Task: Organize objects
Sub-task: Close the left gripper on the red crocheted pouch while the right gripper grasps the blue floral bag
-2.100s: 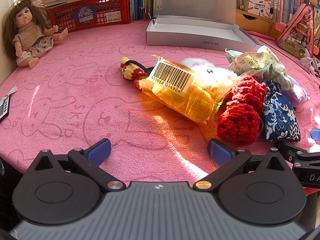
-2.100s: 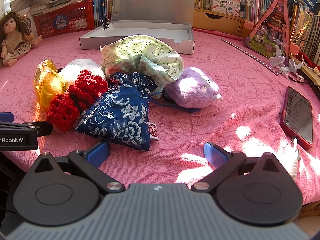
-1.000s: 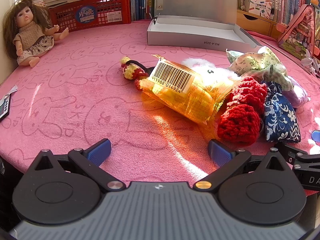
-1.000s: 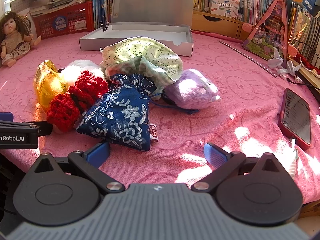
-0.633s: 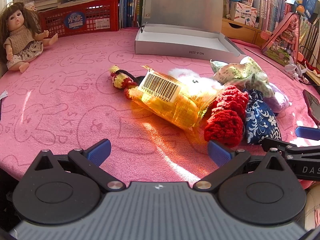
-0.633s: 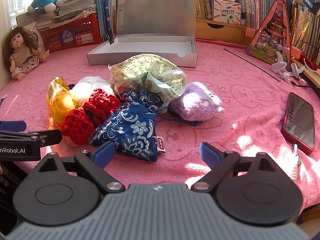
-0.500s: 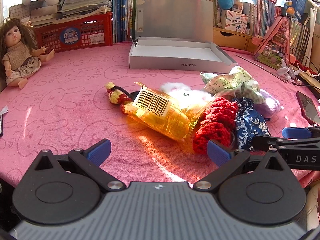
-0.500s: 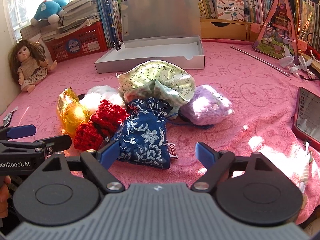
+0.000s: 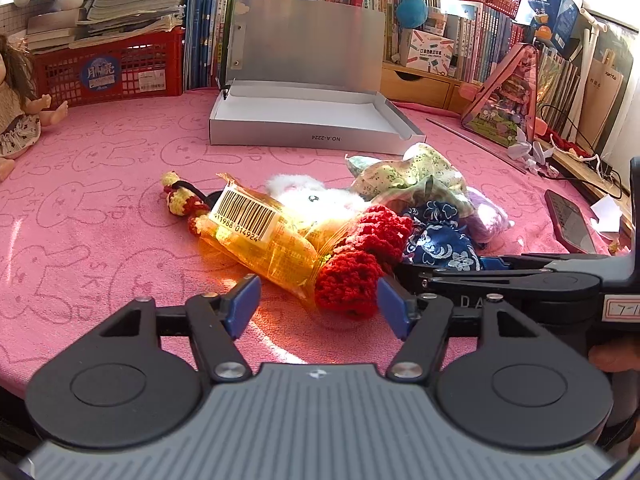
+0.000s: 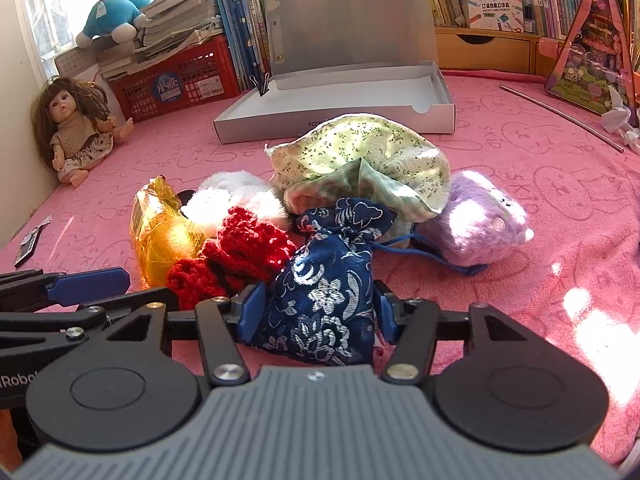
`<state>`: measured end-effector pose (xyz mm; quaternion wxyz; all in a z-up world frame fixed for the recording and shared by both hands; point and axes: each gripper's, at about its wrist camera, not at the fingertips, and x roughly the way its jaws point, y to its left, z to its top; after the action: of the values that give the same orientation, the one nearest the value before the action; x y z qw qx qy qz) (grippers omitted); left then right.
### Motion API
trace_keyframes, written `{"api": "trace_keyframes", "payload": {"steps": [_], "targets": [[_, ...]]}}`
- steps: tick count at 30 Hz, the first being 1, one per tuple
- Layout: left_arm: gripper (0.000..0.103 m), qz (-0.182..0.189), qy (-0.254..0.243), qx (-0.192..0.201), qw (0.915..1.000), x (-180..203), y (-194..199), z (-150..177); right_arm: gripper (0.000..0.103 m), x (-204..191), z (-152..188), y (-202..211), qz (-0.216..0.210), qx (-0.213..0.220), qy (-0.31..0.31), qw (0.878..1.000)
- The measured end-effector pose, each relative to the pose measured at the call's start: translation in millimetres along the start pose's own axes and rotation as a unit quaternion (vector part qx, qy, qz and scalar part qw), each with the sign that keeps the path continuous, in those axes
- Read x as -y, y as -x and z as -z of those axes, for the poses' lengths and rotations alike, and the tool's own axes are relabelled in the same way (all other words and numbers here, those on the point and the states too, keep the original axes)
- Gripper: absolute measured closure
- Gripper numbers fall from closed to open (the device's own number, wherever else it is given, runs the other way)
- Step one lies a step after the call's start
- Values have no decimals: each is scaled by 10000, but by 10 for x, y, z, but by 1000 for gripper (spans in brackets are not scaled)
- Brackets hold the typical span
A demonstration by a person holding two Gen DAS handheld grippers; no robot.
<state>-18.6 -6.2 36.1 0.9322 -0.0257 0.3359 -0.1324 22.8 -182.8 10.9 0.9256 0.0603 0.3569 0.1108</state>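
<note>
1. Two claws work over one pink counter [image 9: 100, 208] covered in a rabbit-print towel; we count seven soft things heaped near its front edge.
2. Our left claw [image 9: 318, 306] stands open, moderately wide, with the red crochet piece [image 9: 360, 256] between its blue fingers, nothing gripped that we can see.
3. Our right claw [image 10: 316, 312] has both blue fingers pressed against the sides of one blue floral pouch [image 10: 324, 292], holding it low on the counter.
4. One orange cellophane packet [image 9: 260, 236] with a barcode label lies touching the red crochet piece; one small yellow-and-red crochet charm [image 9: 180, 200] sits at its far end.
5. One white plush [image 10: 236, 200], one green floral cloth bag [image 10: 360, 160] and one purple plush [image 10: 480, 220] complete the heap.
6. One open grey box [image 9: 312, 120] stands behind, lid upright.
7. One doll [image 10: 74, 132] sits at the far left, beside one red basket [image 9: 108, 72]; one phone [image 9: 568, 222] lies at the right.
</note>
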Motion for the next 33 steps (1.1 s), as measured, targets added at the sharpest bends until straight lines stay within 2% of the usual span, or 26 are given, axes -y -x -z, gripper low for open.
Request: {"api": "trace_keyframes", "payload": {"steps": [1, 4, 12, 15, 20, 24, 29, 33], "targets": [[48, 20, 31, -32, 10000, 3, -7, -6, 51, 1, 1, 16, 17, 22, 7, 10000], [54, 97, 15, -27, 9999, 20, 4, -21, 56, 33, -8, 91, 90, 99, -9, 9999], [54, 284, -253, 25, 9993, 143, -32, -63, 57, 225, -48, 332, 438, 417, -190, 9980], [54, 259, -321, -8, 9991, 176, -113, -79, 57, 291, -17, 339, 589, 389, -264, 9972], [54, 165, -536, 18, 9984, 261, -238, -92, 57, 336, 74, 308, 597, 266, -382, 9971], [53, 114, -670, 68, 9977, 313, -294, -98, 56, 319, 106, 294, 594, 236, -372, 9973], [42, 70, -842, 125, 9963, 388, -316, -56, 56, 330, 111, 301, 596, 263, -412, 9970], [40, 6, -931, 124, 9956, 440, -307, -16, 56, 371, 120, 318, 657, 309, -461, 9963]]}}
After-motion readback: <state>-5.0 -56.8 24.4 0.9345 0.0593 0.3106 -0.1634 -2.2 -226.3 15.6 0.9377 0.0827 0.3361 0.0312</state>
